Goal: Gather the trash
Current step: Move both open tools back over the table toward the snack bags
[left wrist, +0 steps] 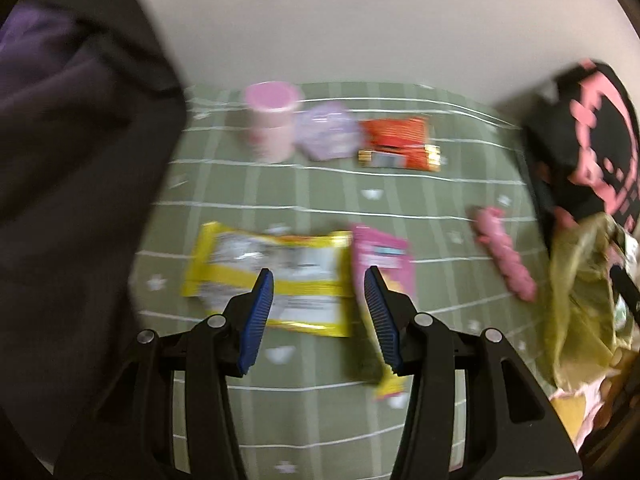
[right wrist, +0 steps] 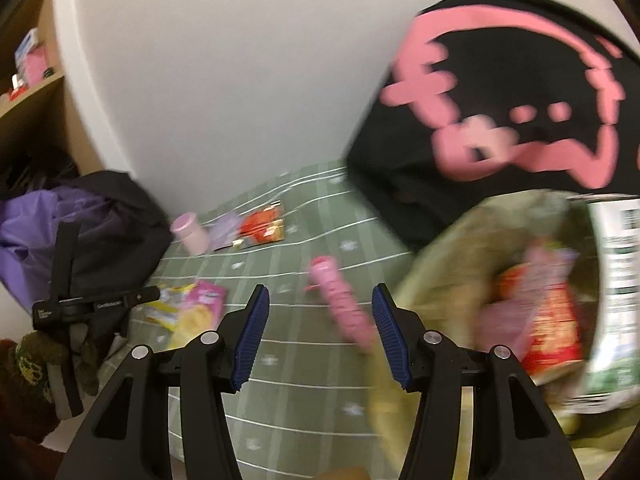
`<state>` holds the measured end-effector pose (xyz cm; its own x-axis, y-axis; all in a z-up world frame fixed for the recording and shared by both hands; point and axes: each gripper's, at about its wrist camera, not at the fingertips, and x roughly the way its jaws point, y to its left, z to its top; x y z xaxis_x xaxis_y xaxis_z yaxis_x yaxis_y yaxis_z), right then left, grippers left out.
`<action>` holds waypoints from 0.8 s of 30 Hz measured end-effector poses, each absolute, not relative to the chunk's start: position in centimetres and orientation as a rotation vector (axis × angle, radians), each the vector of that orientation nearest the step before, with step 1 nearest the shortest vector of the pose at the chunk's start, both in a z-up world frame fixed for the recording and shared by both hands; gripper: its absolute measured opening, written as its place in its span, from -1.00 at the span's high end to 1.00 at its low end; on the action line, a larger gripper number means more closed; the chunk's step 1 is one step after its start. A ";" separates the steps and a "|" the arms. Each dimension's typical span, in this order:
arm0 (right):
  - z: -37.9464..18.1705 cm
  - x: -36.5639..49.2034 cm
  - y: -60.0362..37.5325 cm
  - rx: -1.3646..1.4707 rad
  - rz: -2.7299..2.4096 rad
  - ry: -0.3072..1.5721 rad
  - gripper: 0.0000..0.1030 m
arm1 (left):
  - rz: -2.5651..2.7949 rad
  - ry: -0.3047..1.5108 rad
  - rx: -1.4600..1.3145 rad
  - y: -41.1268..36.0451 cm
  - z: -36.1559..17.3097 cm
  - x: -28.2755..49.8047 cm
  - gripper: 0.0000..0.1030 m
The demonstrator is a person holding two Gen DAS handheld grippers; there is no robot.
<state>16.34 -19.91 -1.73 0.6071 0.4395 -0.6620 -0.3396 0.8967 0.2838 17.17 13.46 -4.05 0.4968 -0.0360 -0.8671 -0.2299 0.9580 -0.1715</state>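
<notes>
Left view only: my left gripper (left wrist: 318, 276), spread, empty, above yellow wrapper (left wrist: 268, 276) at lower centre.
Right view only: right gripper (right wrist: 320, 294) spread; shelf (right wrist: 30, 80) upper left.
Surface: green checked cloth (left wrist: 320, 196).

Green grid cloth (left wrist: 304, 196), black-and-pink cushion (right wrist: 520, 92), purple-lined dark jacket (right wrist: 92, 232)

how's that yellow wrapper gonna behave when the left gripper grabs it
The yellow wrapper lies flat and crinkled on the green cloth, so it is probably light and floppy, sagging from wherever it is pinched. Its glossy film may slip between the pads. Lying so flat, it could slide rather than lift if the left gripper nudges it.
</notes>
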 end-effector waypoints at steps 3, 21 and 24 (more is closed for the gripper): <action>-3.5 17.0 -16.7 0.138 0.542 0.837 -0.11 | 0.158 1.049 -0.300 15.7 -4.4 16.4 0.13; -12.8 22.5 -2.0 -0.024 0.586 1.132 -0.12 | 0.129 1.020 -0.223 19.0 -3.6 15.0 0.12; -12.9 22.3 -1.5 -0.061 0.589 1.106 -0.07 | 0.119 1.016 -0.212 19.0 -3.6 15.3 0.12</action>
